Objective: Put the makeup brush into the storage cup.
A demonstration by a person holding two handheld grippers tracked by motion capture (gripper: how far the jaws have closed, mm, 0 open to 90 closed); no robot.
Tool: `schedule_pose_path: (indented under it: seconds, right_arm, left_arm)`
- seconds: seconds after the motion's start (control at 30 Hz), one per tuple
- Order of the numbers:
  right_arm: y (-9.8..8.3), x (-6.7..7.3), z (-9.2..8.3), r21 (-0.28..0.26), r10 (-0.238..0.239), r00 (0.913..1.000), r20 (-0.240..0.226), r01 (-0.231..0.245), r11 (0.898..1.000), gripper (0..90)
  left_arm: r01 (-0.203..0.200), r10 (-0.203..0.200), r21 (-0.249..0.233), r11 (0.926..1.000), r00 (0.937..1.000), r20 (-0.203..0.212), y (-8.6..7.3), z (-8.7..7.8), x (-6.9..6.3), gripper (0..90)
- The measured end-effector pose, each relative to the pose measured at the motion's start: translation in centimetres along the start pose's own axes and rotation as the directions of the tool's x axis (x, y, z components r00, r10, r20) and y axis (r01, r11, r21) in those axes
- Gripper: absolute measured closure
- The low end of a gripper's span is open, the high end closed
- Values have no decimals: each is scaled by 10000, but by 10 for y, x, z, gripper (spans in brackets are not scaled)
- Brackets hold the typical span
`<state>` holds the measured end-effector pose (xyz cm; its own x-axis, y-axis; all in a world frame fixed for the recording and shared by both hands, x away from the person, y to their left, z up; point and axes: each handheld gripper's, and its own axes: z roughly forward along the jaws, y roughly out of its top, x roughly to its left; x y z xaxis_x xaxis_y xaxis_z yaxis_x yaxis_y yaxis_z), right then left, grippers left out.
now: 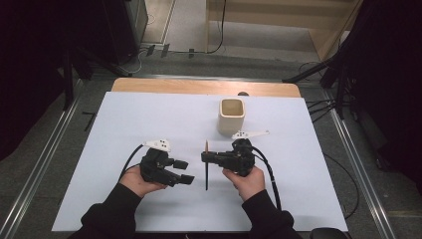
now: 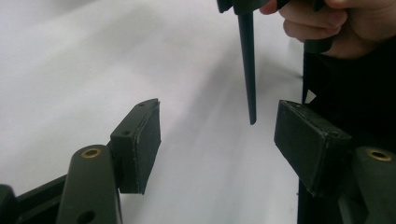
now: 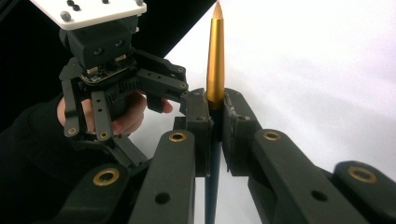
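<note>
While the right tongs [image 3: 215, 128] clamp it, the pen [image 3: 215, 60] shows no writing

Left tongs [image 1: 183, 171] spread apart; right tongs [image 1: 205, 157] clamped tight, level

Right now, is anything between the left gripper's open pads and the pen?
No. In the left gripper view, only bare white table separates the left gripper from the pen.

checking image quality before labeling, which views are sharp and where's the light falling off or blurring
High view: table evenly lit, surroundings dark, pen small but crisp. Left gripper view: pads fairly sharp, the hand at top right soft, a shadow band crossing the white surface. Right gripper view: gold pen end in focus with a soft sheen, left gripper clear, corner behind it black.
</note>
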<state>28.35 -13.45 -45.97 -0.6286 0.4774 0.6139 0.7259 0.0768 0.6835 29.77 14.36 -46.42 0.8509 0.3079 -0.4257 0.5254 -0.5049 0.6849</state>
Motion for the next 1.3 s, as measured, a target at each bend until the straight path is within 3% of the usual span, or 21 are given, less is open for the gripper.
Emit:
schedule_pose_path:
  seconds: [0.27, 0.5, 0.73, 1.13, 1.3]
  right_arm:
    - [1, -1, -2, 39, -95, 9999, 137, 94, 9999, 836]
    - [2, -2, -4, 68, -136, 9995, 280, 134, 9999, 836]
    - [3, -3, -5, 112, -225, 9990, 381, 220, 9997, 836]
    - [5, -5, -10, -20, -232, 9983, 543, 233, 9997, 836]
    - [6, -6, -12, -89, -247, 9978, 622, 253, 9996, 836]
  left_arm:
    - [-426, 438, 207, 9989, 9972, -605, -4, -5, 1, 317]
    - [-1038, 1076, 374, 9939, 9869, -1203, -10, -14, 2, 308]
    - [-1551, 1621, 533, 9865, 9712, -1747, -16, -20, 1, 307]
    - [-1763, 1876, 692, 9819, 9552, -2288, -23, -31, 2, 308]
    - [-1695, 1785, 588, 9838, 9575, -2265, -26, -34, 1, 306]
